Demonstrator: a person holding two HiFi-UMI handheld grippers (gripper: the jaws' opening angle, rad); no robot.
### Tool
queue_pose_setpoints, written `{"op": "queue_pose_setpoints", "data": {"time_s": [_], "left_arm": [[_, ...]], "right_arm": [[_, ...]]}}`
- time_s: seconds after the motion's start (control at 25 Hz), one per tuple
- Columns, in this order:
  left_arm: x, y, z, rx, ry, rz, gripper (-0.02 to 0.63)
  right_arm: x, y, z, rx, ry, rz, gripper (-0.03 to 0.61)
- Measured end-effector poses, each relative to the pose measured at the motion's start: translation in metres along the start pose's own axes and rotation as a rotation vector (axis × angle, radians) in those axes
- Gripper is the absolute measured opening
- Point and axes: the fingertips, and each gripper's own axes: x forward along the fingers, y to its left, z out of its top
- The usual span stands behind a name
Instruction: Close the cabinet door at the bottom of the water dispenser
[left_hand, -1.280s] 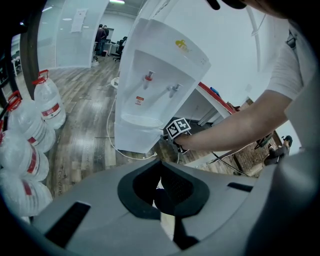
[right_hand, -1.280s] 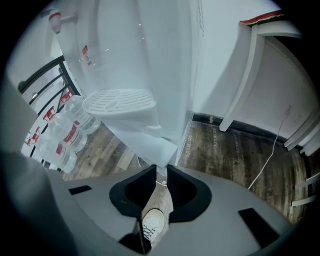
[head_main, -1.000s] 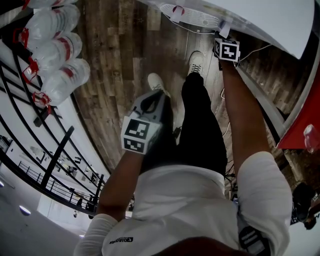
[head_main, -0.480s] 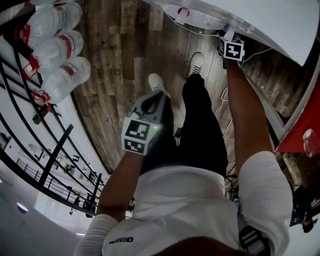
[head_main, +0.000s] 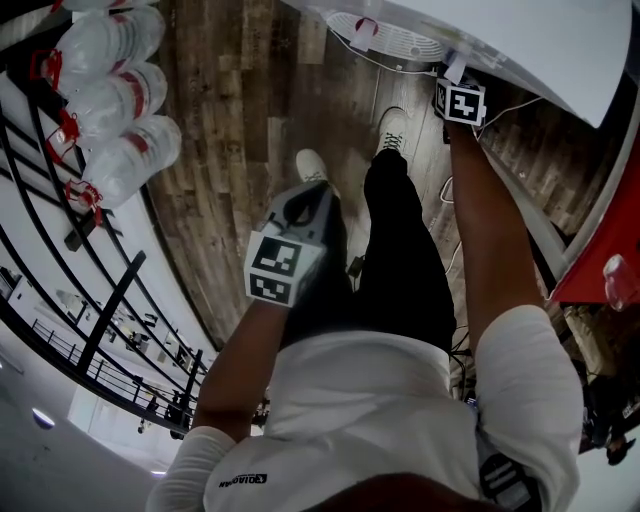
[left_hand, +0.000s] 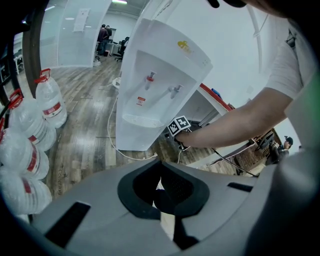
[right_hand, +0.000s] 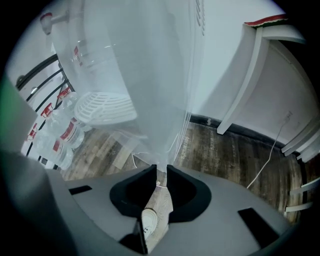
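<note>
At foot of water dispenser (left_hand: 160, 75), cabinet door (right_hand: 165, 80) edge pinched between nearly shut jaws of right gripper (right_hand: 160, 171). Left gripper (left_hand: 159, 164) closed, empty, idle. Closing swing judged in hand. Next: door to be pushed flush, then released.

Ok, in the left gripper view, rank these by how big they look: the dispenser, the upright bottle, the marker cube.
Largest: dispenser.
Middle: bottle, clearly smaller.
Smallest: cube.
They sit at different distances, so this is looks only.

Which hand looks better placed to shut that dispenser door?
Right: the right gripper grips the edge of the cabinet door on the water dispenser, while the left gripper hangs shut beside the legs.
</note>
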Motion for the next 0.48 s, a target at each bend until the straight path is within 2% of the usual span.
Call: {"op": "queue_pose_setpoints", "data": {"time_s": [0.24, 0.36, 0.48], "left_arm": [[-0.024, -0.005, 0.02, 0.025, -0.043, -0.004, -0.003], [-0.043, -0.009, 0.037, 0.034, -0.089, -0.004, -0.003], [-0.062, -0.014, 0.057, 0.068, -0.145, -0.008, -0.003]], "right_arm": [[-0.037, 0.014, -0.011, 0.001, 0.021, 0.021, 0.077], [-0.066, 0.027, -0.013, 0.016, 0.02, 0.035, 0.07], [-0.101, 0.049, -0.003, -0.011, -0.005, 0.071, 0.052]]}}
